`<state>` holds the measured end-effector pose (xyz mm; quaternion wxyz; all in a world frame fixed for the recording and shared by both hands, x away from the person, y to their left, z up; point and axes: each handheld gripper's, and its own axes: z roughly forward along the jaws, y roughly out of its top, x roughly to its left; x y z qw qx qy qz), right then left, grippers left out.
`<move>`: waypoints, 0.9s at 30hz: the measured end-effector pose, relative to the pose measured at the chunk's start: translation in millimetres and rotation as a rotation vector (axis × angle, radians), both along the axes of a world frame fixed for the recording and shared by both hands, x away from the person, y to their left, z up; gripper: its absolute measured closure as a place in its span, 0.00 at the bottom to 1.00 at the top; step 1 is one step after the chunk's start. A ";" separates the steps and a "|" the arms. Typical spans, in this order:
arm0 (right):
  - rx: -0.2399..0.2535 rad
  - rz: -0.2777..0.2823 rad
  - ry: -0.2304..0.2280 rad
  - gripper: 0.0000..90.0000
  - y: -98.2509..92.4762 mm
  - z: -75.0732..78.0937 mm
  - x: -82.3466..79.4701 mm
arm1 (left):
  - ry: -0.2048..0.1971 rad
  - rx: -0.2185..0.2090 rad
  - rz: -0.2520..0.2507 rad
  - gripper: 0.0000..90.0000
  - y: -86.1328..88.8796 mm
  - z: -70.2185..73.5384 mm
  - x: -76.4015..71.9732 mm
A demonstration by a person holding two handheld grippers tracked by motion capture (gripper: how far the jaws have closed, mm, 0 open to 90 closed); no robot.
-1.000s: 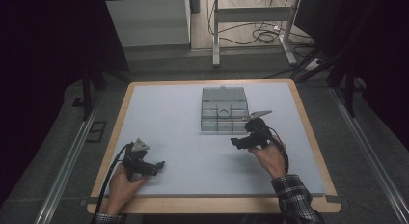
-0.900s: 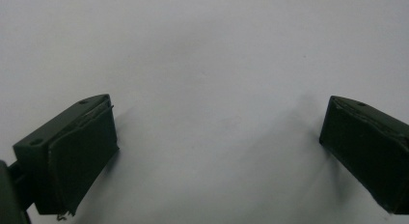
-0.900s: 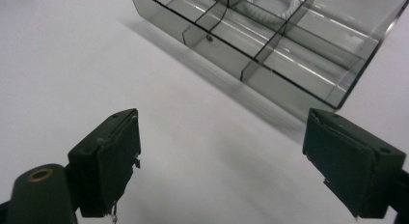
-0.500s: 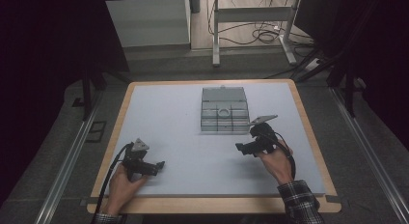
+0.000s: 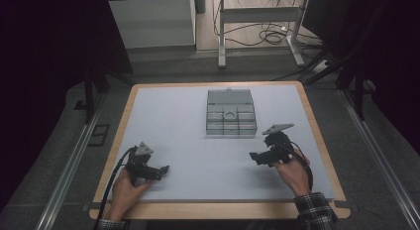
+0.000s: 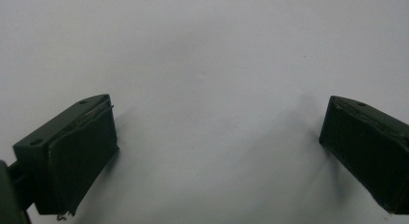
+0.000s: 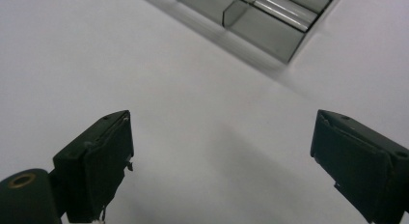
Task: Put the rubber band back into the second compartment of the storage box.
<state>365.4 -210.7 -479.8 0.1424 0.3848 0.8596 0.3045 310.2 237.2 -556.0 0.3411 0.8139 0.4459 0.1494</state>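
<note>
A grey compartment box [image 5: 231, 112] with an open lid sits at the middle back of the white table [image 5: 188, 116]; a pale ring [image 5: 230, 113] lies in one of its cells. A corner of the box [image 7: 260, 21] shows at the top of the right gripper view. My left gripper [image 5: 162, 169] rests low at the table's front left, open, with bare table between its jaws [image 6: 219, 151]. My right gripper [image 5: 256, 158] hovers at the front right, below and right of the box, open and holding nothing [image 7: 222, 166].
The table has a wooden rim [image 5: 218, 210]. Beyond its far edge stand a white cabinet [image 5: 153, 22] and a metal frame [image 5: 262, 22] with cables on the floor. Dark rails [image 5: 69, 165] run along both sides.
My right gripper has drawn back from the box, toward the front right of the table. The left gripper has stayed put.
</note>
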 end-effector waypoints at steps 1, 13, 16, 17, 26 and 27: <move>-0.001 -0.002 0.001 0.09 -1.5 -0.3 -1.2 | 0.000 0.000 0.000 0.00 0.0 0.0 0.0; -0.013 -0.017 0.020 0.08 -17.9 -7.8 -14.1 | 0.000 0.000 0.000 0.00 0.0 0.0 0.0; -0.017 -0.019 0.024 0.08 -20.6 -9.9 -16.7 | 0.000 0.000 0.000 0.00 0.0 0.0 0.0; -0.018 -0.020 0.026 0.08 -21.4 -10.5 -17.6 | 0.000 0.000 0.000 0.00 0.0 0.0 0.0; -0.035 -0.018 0.045 0.08 -27.8 -18.1 -26.8 | -0.001 0.001 -0.001 0.00 0.0 0.1 0.0; -0.042 -0.016 0.049 0.08 -28.8 -20.2 -28.1 | 0.000 0.001 -0.001 0.00 0.0 0.1 0.0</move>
